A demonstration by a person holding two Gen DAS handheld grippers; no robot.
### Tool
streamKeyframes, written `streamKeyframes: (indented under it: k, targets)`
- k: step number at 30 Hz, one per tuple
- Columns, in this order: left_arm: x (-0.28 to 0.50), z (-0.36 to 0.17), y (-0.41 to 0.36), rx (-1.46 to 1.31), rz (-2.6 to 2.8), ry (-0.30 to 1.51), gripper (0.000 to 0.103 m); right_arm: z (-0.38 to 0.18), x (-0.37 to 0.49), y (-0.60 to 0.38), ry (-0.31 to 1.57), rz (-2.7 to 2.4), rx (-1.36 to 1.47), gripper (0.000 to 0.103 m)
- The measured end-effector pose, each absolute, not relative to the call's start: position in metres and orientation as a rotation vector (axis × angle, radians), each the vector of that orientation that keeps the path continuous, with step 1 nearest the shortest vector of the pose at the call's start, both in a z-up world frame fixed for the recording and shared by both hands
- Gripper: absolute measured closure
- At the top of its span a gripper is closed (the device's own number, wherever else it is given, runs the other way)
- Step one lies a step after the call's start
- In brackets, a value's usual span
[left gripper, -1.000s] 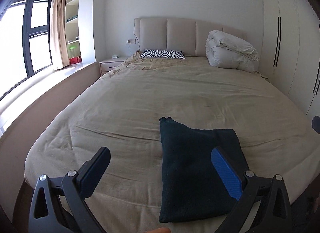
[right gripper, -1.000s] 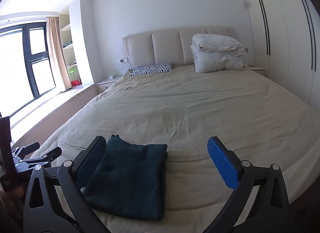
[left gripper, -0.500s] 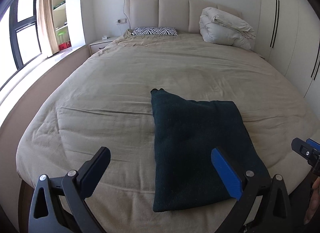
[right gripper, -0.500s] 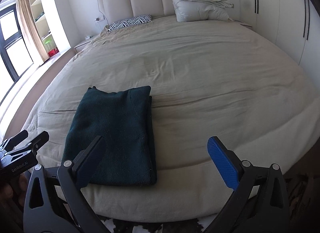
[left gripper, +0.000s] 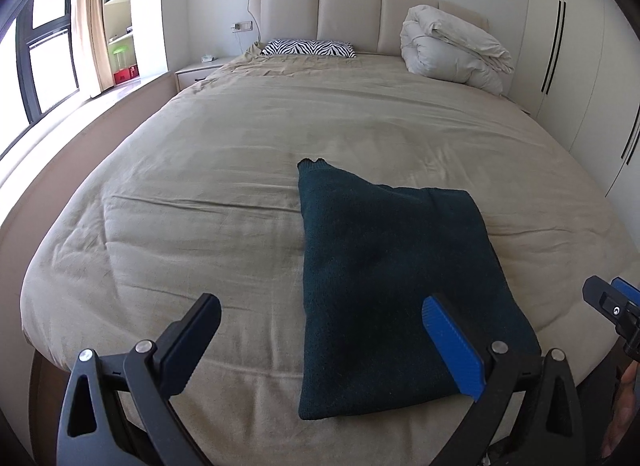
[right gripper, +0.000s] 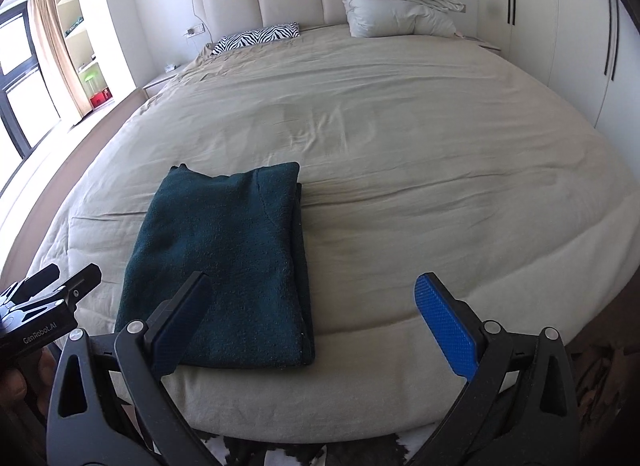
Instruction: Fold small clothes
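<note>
A folded dark green knitted garment (left gripper: 384, 286) lies flat on the beige bed (left gripper: 224, 169), at the near end of the mattress and a little right of its middle line as the left wrist view shows it. Its far left corner pokes out in a small point; its near edge sits close to the foot of the bed. In the right wrist view the same garment (right gripper: 224, 266) lies left of centre, with stacked layers showing along its right edge.

The left tool (left gripper: 320, 342) hovers over the near end of the bed, released, its fingers spread wide and nothing between them; the blue pad of its right finger (left gripper: 452, 350) stands in front of the garment's near right part. The right tool (right gripper: 312, 326) is likewise released and holds nothing, its dark left finger (right gripper: 180, 326) in front of the garment's near edge. Whether either finger touches the cloth cannot be told.

At the far end a zebra-striped pillow (left gripper: 308, 47) lies against the padded headboard (left gripper: 352, 13), and a rolled white duvet (left gripper: 452, 49) sits to its right
</note>
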State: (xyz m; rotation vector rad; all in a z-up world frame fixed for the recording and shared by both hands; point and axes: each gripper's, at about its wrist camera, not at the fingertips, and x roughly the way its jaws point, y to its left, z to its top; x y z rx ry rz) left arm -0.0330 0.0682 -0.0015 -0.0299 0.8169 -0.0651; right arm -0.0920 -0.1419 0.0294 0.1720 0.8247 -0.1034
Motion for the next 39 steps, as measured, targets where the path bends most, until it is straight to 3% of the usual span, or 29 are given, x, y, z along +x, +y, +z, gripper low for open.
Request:
streamKeyframes:
  k: [39]
  targets:
    - [-0.031, -0.005, 0.069, -0.036, -0.070, 0.831, 0.000, 0.024, -0.079, -0.131, 0.852, -0.080, 0.165, 0.000]
